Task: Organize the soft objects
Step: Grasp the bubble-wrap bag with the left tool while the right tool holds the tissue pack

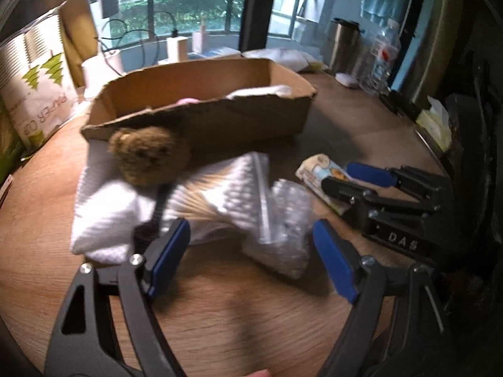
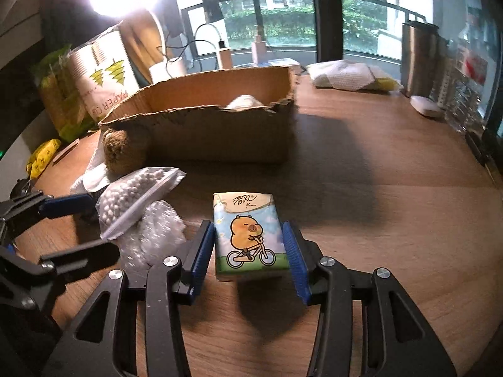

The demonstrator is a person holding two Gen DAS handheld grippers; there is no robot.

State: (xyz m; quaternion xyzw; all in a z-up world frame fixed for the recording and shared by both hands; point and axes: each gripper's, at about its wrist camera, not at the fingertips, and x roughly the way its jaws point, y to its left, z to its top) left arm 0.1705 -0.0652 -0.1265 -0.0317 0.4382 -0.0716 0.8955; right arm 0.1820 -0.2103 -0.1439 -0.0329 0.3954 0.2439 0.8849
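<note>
My right gripper (image 2: 250, 251) is shut on a cartoon-printed tissue pack (image 2: 248, 232), one blue pad on each long side, low over the wooden table (image 2: 361, 220). To its left lie a zip bag of cotton swabs (image 2: 138, 194) and crumpled bubble wrap (image 2: 157, 235). My left gripper (image 1: 251, 251) hangs open just in front of the bubble wrap (image 1: 286, 223), nothing between its pads. Behind sit the cotton swabs (image 1: 226, 194), a white towel (image 1: 103, 216) and a brown plush (image 1: 147, 154) leaning on the cardboard box (image 1: 220, 125). The box holds a white soft item (image 1: 261, 92).
A sleeve of paper cups (image 1: 41, 94) stands left of the box. A steel tumbler (image 2: 418, 56), water bottles (image 2: 465, 72) and a white plastic bag (image 2: 342, 73) line the back right by the window. Bare tabletop lies right of the tissue pack.
</note>
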